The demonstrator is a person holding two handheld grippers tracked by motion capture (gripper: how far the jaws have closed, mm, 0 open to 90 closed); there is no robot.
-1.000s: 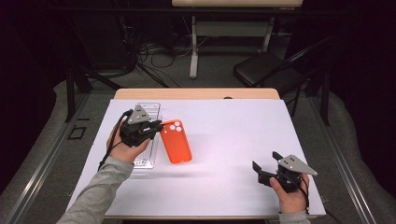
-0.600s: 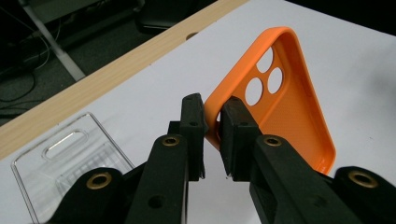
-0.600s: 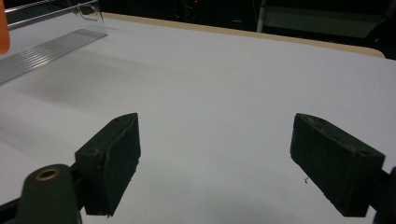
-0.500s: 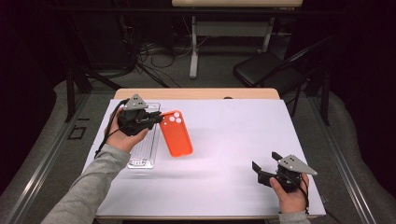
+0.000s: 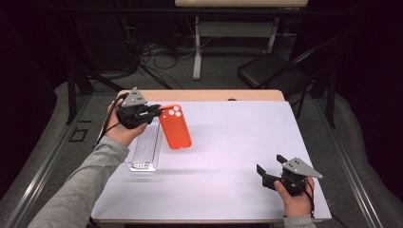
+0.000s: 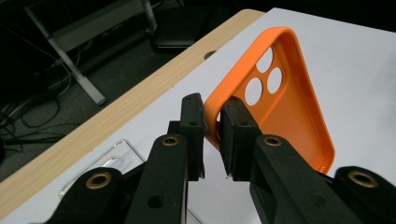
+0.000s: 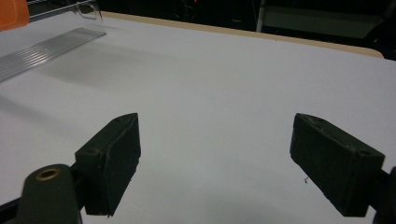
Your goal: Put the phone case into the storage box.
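Case lifted by its rim

Left gripper (image 5: 153,112) pinches the orange phone case (image 5: 175,127) by its camera-end edge, tilted above the table (image 5: 237,142) beside the clear tray (image 5: 144,149). Right gripper (image 5: 267,175) sits spread, idle (well apart). Best to keep the thin rim squeezed and lift slowly, or it may swing.

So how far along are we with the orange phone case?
Done: the left gripper has its fingers shut on the orange phone case, one edge lifted. In hand: carrying it beside the clear tray. Left: setting it down; the right gripper waits open.
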